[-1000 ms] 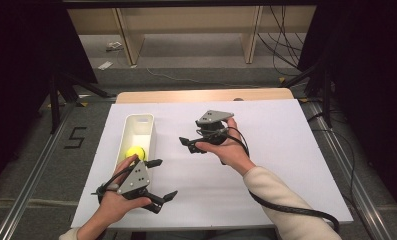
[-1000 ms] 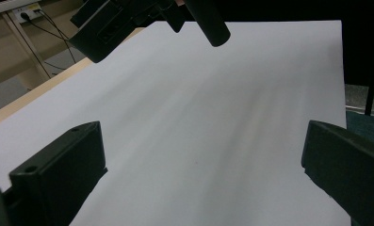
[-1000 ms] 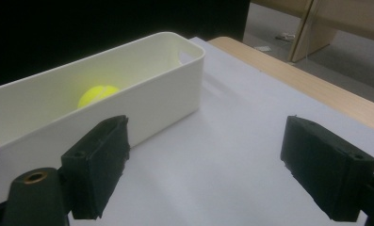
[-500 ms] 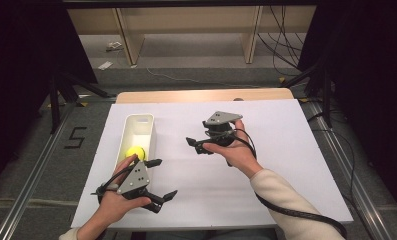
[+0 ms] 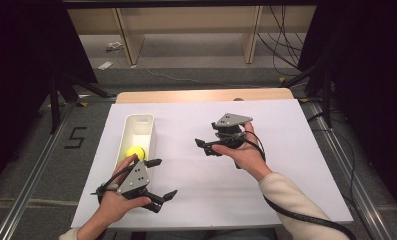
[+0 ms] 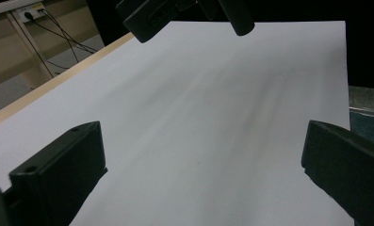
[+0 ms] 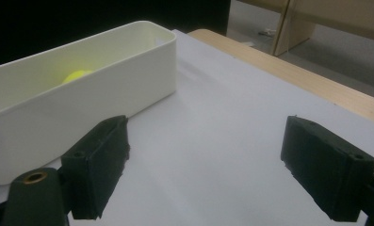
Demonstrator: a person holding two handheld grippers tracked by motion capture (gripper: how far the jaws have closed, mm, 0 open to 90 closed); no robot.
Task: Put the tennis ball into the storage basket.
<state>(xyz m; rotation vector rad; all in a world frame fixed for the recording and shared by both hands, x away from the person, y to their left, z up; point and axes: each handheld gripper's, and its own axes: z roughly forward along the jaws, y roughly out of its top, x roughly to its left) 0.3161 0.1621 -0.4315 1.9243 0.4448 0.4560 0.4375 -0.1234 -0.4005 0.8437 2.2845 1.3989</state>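
Observation:
A white oblong tray point(image 5: 147, 121) stands on the left part of the white table cover, with a yellow ball point(image 5: 135, 152) lying in its near end. My left gripper point(image 5: 164, 178) rests low just in front of the tray, jaws open and pointing right, nothing between them. In the left gripper view the left gripper point(image 6: 203, 141) has only bare white sheet between its jaws. My right gripper point(image 5: 202, 147) is held mid-table, pointing left toward the tray, open and empty. The right gripper view shows the right gripper point(image 7: 206, 136), the tray point(image 7: 128, 70) and the ball point(image 7: 76, 75) behind its wall.
The white cover point(image 5: 296, 170) spans the table, with a wooden edge point(image 5: 201, 95) along the far side. Beyond it stand wooden shelf legs point(image 5: 126, 35) and floor cables point(image 5: 281, 45). Black cables trail from both grippers. The right gripper point(image 6: 184, 14) hangs at the top of the left gripper view.
My right hand has drifted to the right, away from the tray, with its jaws unchanged. The left hand, the tray and the ball have stayed put.

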